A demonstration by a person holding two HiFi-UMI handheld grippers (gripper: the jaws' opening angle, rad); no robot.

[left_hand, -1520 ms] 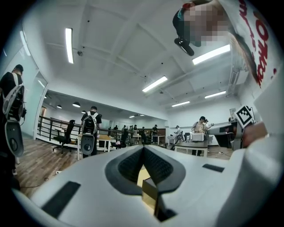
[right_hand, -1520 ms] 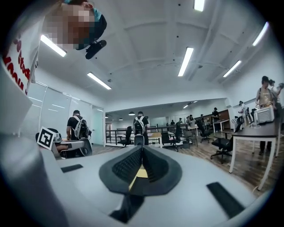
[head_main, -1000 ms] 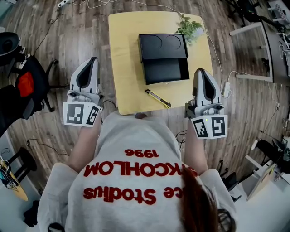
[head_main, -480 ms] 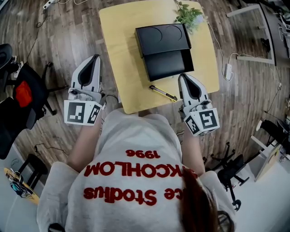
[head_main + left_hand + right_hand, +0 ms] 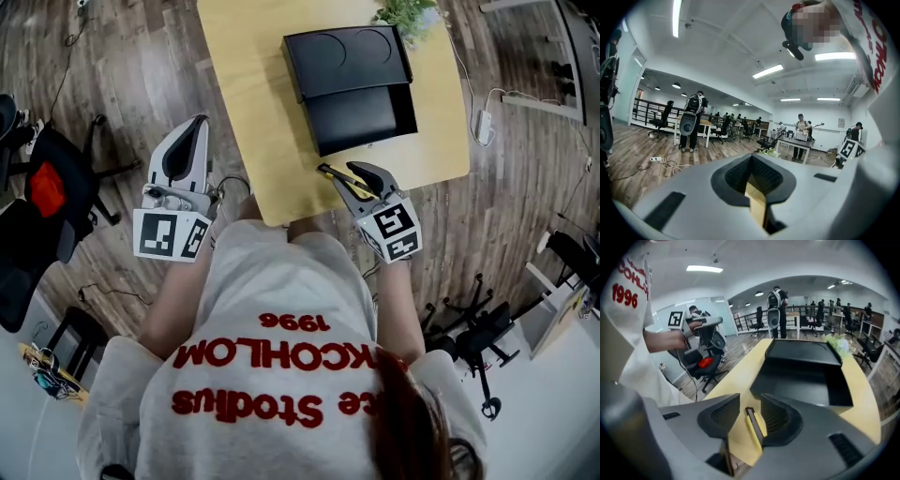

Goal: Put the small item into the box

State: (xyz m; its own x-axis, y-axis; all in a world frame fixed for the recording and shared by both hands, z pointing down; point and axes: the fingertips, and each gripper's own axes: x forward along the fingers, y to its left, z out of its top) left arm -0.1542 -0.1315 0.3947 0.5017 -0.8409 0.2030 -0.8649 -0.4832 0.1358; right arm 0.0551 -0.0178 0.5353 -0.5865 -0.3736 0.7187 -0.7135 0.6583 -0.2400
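Head view: black box (image 5: 352,80) is sitting on the yellow table (image 5: 253,112), its near compartment lying open. The small item, a yellow-and-black utility knife (image 5: 330,172), is lying near the table's front edge, apart from the box. Right gripper (image 5: 358,178) is reaching down over the knife; left gripper (image 5: 194,124) is hanging beside the table's left side. Left gripper view: jaws are resting together, gripping nothing. Right gripper view: jaws have just been opening and are standing wide, with the knife lying between them on the table and the pads not pressing on it.
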